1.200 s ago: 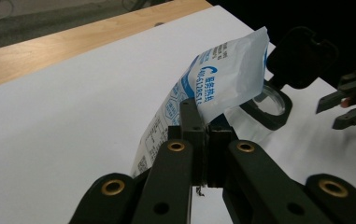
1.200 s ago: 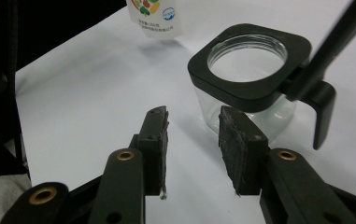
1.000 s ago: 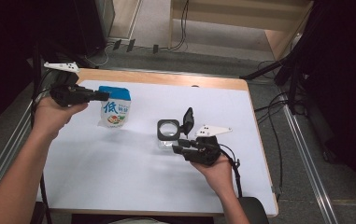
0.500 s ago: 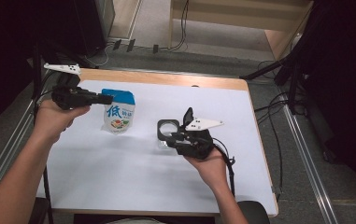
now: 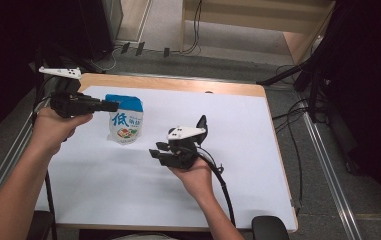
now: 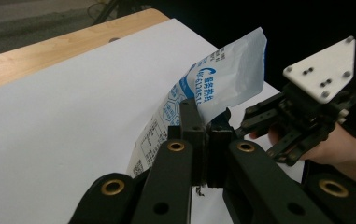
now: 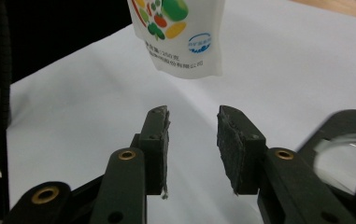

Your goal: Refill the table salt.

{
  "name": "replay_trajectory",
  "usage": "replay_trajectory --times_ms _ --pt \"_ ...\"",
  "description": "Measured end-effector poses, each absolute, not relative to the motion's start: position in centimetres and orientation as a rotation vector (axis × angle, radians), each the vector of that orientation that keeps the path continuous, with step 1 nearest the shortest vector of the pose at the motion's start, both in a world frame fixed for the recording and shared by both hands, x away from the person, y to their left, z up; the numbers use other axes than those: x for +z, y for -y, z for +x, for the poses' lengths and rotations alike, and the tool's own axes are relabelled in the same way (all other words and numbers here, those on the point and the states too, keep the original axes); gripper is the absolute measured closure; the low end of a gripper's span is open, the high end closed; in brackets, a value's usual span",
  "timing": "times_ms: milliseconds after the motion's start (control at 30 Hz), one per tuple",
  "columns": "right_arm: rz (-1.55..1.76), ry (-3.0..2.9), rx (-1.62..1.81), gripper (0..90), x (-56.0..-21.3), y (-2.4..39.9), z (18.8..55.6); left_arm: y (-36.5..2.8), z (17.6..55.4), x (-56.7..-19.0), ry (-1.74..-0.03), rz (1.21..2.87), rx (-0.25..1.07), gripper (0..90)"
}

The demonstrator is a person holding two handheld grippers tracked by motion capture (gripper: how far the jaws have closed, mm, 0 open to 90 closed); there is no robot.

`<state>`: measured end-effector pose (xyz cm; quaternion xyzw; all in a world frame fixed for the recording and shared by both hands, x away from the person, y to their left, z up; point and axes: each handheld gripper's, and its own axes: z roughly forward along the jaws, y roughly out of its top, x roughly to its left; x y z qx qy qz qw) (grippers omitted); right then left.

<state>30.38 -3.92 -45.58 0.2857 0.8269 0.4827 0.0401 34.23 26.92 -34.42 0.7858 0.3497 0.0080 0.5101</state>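
A white and blue pouch [image 5: 125,120] with printed vegetables hangs upright over the white table [image 5: 238,130], its bottom edge just off the surface. My left gripper [image 5: 112,106] is shut on the pouch's upper side edge; in the left gripper view the pads pinch the pouch [image 6: 222,79] between them. My right gripper [image 5: 157,150] stands open to the right of the pouch and points at it. In the right gripper view the open gripper [image 7: 193,114] has nothing between its pads, and the pouch [image 7: 180,37] hangs a short way ahead. The right gripper [image 6: 259,133] also shows beyond the pouch.
A clear round container with a black rim [image 7: 348,140] lies just right of the right gripper's jaws. The right gripper's cable [image 5: 223,185] trails back to the front edge. A wooden strip [image 5: 178,82] borders the far side of the table.
The right gripper has moved left across the table, away from the clear container and closer to the pouch. The left hand and the pouch have kept still.
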Motion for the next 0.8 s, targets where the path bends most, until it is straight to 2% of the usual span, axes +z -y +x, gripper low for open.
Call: replay_trajectory --times_ms 233,400,633,800 --pt "0.868 -2.528 1.46 64.2 -47.2 1.2 30.9 -26.8 34.1 -34.1 -0.843 1.904 0.01 90.0" --pt "0.887 -2.514 1.462 61.5 -47.9 -0.1 31.1 -26.4 33.7 -33.1 -0.823 1.922 0.026 90.0" --pt "0.913 -2.444 1.489 53.3 -48.8 -1.4 31.5 -26.2 33.1 -31.9 -0.799 1.915 0.004 90.0" --pt "0.893 -2.411 1.479 53.1 -49.0 -2.4 31.5 -26.1 32.8 -31.5 -0.789 1.915 -0.021 90.0"
